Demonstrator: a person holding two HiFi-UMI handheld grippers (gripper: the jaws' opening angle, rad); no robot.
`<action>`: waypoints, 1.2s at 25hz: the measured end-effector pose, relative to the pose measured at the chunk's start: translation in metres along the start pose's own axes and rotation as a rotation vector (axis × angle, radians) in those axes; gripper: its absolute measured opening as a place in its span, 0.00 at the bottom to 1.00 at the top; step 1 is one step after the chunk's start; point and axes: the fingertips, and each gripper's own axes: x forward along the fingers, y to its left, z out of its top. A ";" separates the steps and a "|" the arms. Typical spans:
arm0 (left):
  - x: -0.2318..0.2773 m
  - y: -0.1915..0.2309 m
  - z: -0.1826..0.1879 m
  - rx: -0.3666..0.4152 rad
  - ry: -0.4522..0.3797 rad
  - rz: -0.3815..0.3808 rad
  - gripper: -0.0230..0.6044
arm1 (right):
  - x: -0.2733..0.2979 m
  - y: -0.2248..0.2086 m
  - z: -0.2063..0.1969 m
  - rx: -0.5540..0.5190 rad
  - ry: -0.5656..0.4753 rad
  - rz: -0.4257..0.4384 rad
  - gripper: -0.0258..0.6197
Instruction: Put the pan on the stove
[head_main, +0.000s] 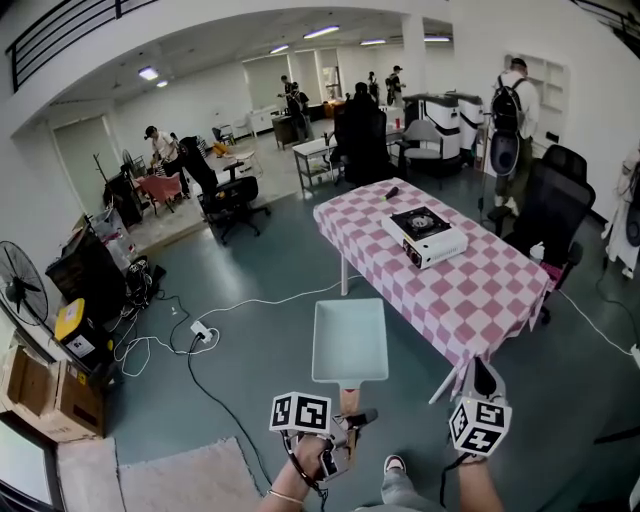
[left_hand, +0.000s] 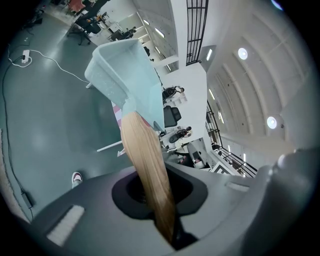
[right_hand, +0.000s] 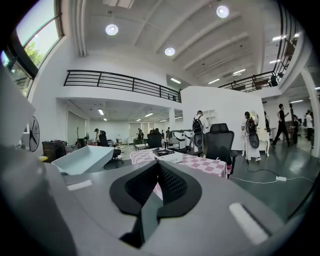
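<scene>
I hold a pale blue square pan (head_main: 350, 342) out level over the floor, just short of the table's near corner. My left gripper (head_main: 352, 408) is shut on its wooden handle (head_main: 348, 396). In the left gripper view the handle (left_hand: 147, 165) runs from between the jaws of the left gripper (left_hand: 162, 215) up to the pan (left_hand: 125, 75). A white portable stove (head_main: 425, 236) with a black burner sits on the pink checkered table (head_main: 480, 300). My right gripper (head_main: 483, 377) is shut and holds nothing, beside the table's near corner. In its own view the right gripper (right_hand: 156, 172) faces the stove (right_hand: 167, 156), with the pan (right_hand: 82, 159) at its left.
A black office chair (head_main: 555, 215) stands at the table's right side. White cables and a power strip (head_main: 200, 330) lie on the floor to the left. A fan (head_main: 22, 285) and cardboard boxes (head_main: 45, 395) line the left wall. People and desks are at the back.
</scene>
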 end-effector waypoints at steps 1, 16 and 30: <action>0.005 -0.001 0.009 0.002 -0.003 0.003 0.08 | 0.010 -0.001 0.003 0.001 0.000 0.005 0.06; 0.082 -0.006 0.125 -0.020 -0.053 0.020 0.08 | 0.150 -0.042 0.036 -0.002 0.015 0.050 0.06; 0.145 0.001 0.209 -0.035 -0.084 0.038 0.08 | 0.256 -0.079 0.040 0.024 0.036 0.062 0.05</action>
